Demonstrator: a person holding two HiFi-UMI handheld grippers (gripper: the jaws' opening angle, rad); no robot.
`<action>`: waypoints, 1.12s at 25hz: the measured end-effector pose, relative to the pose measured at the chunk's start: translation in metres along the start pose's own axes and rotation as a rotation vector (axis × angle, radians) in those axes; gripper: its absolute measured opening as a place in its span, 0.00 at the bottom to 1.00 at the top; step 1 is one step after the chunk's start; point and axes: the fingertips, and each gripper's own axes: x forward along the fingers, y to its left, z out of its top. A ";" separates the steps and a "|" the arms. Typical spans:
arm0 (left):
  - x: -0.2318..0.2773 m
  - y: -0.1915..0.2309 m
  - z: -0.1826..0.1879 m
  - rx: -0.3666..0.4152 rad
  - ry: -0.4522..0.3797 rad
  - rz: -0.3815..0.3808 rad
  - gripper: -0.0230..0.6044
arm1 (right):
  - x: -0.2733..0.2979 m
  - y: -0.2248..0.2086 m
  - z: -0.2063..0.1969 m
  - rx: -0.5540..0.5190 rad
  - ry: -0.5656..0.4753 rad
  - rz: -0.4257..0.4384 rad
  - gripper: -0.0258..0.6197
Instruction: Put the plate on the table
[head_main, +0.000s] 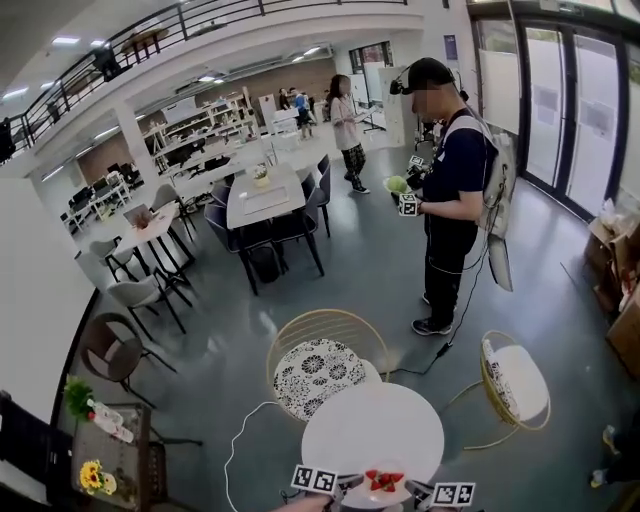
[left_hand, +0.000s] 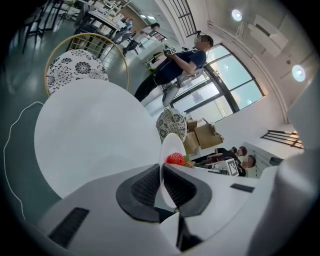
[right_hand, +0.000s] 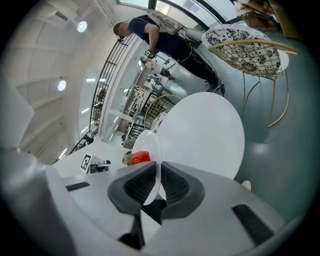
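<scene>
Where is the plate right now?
At the head view's bottom centre, the plate is clamped between left gripper and right gripper, at the white table's near edge.

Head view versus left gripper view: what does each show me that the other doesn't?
Only the head view shows the plate from above, with the left tongs and right tongs at its opposite sides, and the yellow flowers at lower left. Only the left gripper view shows the left tongs' jaws clamped on the plate's rim, and seated people beyond. Both show the strawberries, the round white table, the patterned chair and the standing person.
</scene>
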 end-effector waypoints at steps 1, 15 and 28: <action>0.001 0.002 0.000 -0.015 -0.016 0.008 0.06 | 0.004 -0.002 0.002 -0.003 0.025 0.006 0.08; -0.004 0.049 -0.006 -0.085 -0.056 0.080 0.06 | 0.054 -0.012 -0.015 0.048 0.161 0.053 0.08; 0.035 0.054 0.065 -0.025 0.042 0.063 0.06 | 0.064 -0.026 0.051 0.011 0.109 -0.100 0.08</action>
